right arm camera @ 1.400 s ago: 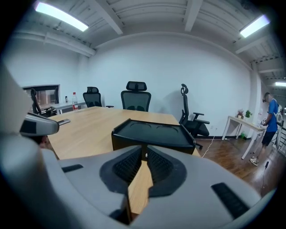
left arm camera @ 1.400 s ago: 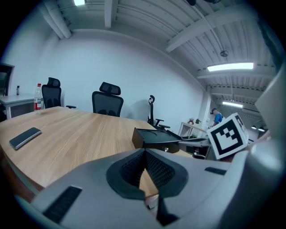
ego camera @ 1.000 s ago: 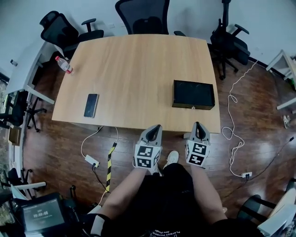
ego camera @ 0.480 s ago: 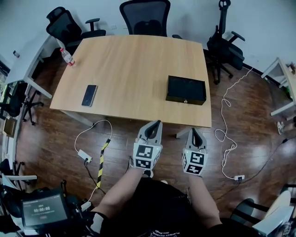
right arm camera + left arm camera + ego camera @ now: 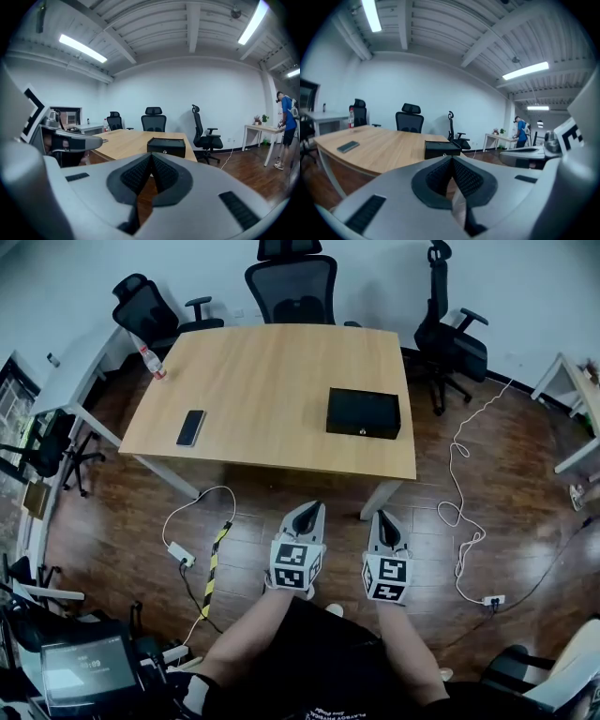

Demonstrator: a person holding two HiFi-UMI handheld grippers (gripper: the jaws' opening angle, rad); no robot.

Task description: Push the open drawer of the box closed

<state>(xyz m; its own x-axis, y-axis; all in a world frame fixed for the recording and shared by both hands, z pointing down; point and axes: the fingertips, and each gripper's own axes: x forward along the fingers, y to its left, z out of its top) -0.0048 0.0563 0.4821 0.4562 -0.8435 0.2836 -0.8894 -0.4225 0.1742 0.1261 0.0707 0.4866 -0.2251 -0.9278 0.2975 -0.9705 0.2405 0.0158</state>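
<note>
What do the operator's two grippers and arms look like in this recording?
The left gripper and right gripper have grey tapered shells with black ribbed pads. Each carries a white cube printed with black square markers. No cables show. The forearms have no sleeves, and the clothing is black.

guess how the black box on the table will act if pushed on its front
The box is low and wide and sits flat, so it probably won't tip. The table looks smooth, with bare wood behind the box, so the box may slide back unless braced. Its straight edges suggest a stiff shell.
</note>
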